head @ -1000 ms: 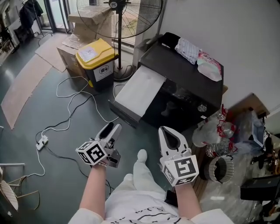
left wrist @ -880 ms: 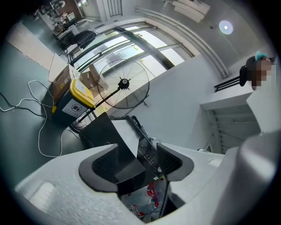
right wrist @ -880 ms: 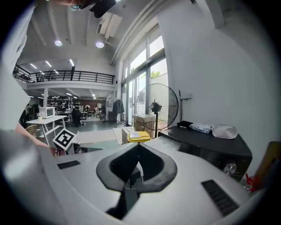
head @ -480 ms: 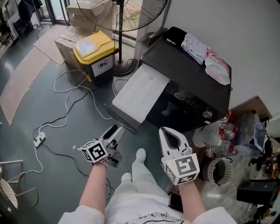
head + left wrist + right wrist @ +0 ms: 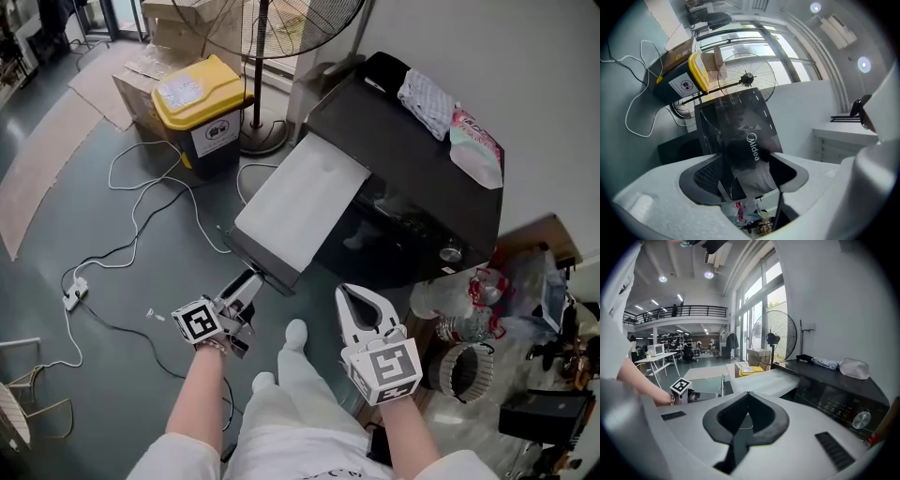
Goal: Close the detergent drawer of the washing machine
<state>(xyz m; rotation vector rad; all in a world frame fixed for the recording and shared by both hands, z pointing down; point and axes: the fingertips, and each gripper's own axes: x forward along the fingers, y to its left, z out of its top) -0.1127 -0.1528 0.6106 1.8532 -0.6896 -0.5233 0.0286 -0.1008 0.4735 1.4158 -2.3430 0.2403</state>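
Observation:
The black washing machine (image 5: 412,159) stands at the upper right of the head view. Its long drawer (image 5: 300,202), white on top, is pulled far out toward the lower left. My left gripper (image 5: 246,284) hovers just in front of the drawer's dark front edge (image 5: 253,261). Its jaws have just been opening and stand open, with nothing between them. In the left gripper view that gripper (image 5: 747,161) faces the glossy black machine front (image 5: 740,126). My right gripper (image 5: 351,291) is shut and empty, right of the drawer and below the machine. The right gripper view shows the drawer (image 5: 773,380) beyond the closed tips (image 5: 747,394).
A yellow-lidded bin (image 5: 199,94), a fan stand (image 5: 255,131) and cardboard boxes (image 5: 178,23) stand beyond the drawer. A white cable (image 5: 141,216) runs over the floor to a power strip (image 5: 72,292). Bottles and clutter (image 5: 459,300) crowd the right. A cloth (image 5: 429,98) lies on the machine.
Both grippers have sunk lower. The left one has rolled, drawn up close to the drawer's front edge, and its jaws have spread a little. The right one stays shut.

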